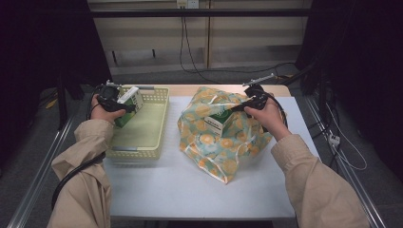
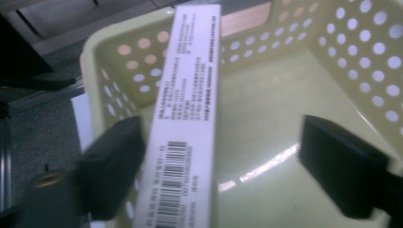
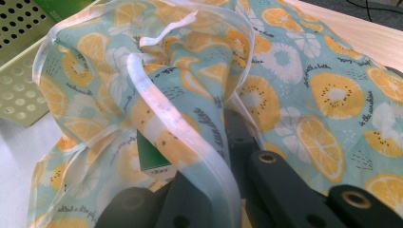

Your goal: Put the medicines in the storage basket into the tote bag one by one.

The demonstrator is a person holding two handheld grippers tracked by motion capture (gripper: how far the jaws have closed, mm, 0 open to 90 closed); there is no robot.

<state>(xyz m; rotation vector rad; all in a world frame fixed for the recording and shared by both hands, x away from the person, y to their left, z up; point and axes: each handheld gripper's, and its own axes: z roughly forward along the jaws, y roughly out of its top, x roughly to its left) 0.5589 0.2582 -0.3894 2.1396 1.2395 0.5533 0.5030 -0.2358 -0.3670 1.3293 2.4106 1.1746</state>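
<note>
My left gripper (image 1: pixel 122 105) hangs over the left side of a pale yellow perforated basket (image 1: pixel 142 137). Between its open jaws is a white and green carton (image 1: pixel 131 100). In the left gripper view the carton (image 2: pixel 190 95), barcode side up, rests against one jaw of the gripper (image 2: pixel 223 147), with a wide gap to the other. My right gripper (image 1: pixel 236 108) is shut on the rim of a fruit-print bag (image 1: pixel 223 152) and holds its mouth up. In the right gripper view the bag's white trim (image 3: pixel 157 104) runs into the shut gripper (image 3: pixel 233 142). A second green and white carton (image 1: pixel 217 121) stands inside the bag.
The basket's bare floor (image 2: pixel 285 118) lies under the carton. Basket and bag sit side by side on a white table (image 1: pixel 190 190), with open surface toward the near edge. Metal rails run along both sides of the table, and cables lie on the floor beyond.
</note>
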